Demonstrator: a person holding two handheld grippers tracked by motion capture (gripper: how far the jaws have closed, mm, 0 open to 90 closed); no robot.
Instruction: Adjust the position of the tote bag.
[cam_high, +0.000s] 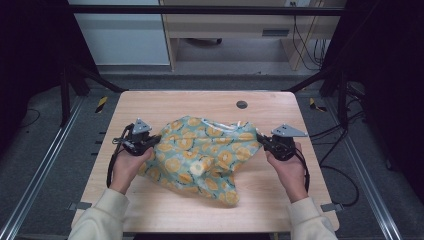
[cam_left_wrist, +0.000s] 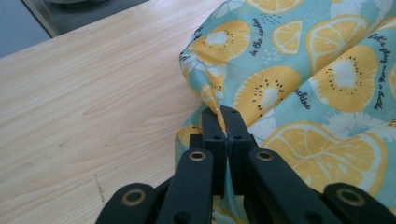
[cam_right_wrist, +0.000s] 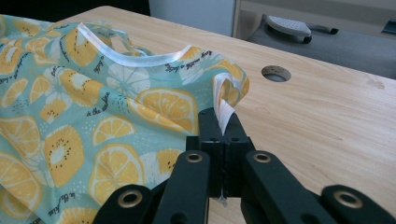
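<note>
Black fingers (cam_left_wrist: 212, 122) of the left gripper (cam_high: 150, 140) and right gripper (cam_high: 262, 140) are both pinched tight on opposite edges of the fruit-print cloth (cam_high: 202, 155), which sags between them onto the tabletop (cam_high: 165, 105), probably so it can be pulled flat.

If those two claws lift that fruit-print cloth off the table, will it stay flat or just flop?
Probably flop: the fruit-print cloth already lies crumpled in soft folds. It looks thin and light, since the left gripper and right gripper each pinch only an edge. The middle would likely sag between them.
</note>
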